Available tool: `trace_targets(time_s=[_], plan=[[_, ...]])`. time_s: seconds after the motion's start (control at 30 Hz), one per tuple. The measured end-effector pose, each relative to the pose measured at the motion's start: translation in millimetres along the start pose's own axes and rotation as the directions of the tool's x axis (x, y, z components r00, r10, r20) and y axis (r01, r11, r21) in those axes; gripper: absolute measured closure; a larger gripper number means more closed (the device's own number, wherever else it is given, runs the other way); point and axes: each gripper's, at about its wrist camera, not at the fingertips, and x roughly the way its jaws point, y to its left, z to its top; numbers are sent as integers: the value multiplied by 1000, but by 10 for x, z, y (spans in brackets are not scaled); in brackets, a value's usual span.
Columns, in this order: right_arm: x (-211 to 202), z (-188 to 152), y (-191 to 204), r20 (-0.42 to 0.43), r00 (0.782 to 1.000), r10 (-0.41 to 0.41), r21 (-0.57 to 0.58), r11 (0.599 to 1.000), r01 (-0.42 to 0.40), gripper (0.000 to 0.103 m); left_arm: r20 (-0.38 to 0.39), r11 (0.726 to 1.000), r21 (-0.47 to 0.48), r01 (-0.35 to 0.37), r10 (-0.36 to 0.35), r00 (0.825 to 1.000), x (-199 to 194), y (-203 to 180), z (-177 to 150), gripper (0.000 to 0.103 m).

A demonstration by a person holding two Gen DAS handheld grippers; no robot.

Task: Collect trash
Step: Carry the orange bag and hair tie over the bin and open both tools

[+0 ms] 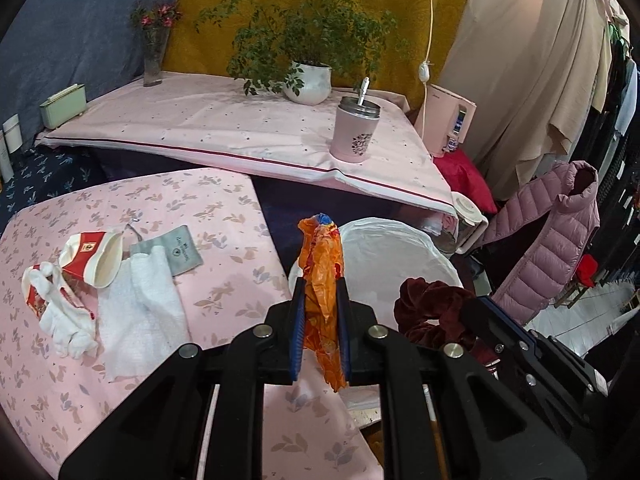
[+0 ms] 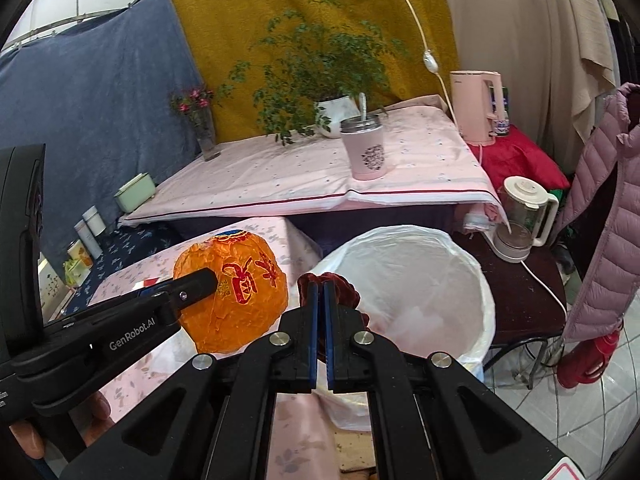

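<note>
Holding the orange wrapper (image 1: pixel 322 280) pinched in my left gripper (image 1: pixel 320 292) just short of the lined bin's (image 2: pixel 472 256) near rim, I risk dropping it onto the table's (image 1: pixel 224 240) edge. My right gripper (image 2: pixel 319 300), pressed onto the dark red scrunchie (image 2: pixel 340 286) over that rim, could snag its velvet.

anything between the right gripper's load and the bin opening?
No. In the right wrist view the right gripper holds the dark red scrunchie right at the rim of the lined bin; no object lies between them.
</note>
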Motion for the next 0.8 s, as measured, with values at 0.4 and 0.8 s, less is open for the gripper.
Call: trace_targets(time_s=[0.4,0.8], plan=[[248,-9,-365,-37,998,-48,50,998,50,100,-53,996,70,58,-54,997,464,-396,37,89],[424,-24,-442,-55,997,-58,62,996,61,100,-77,998,64,7,-2,997,717,-348,-26,65]])
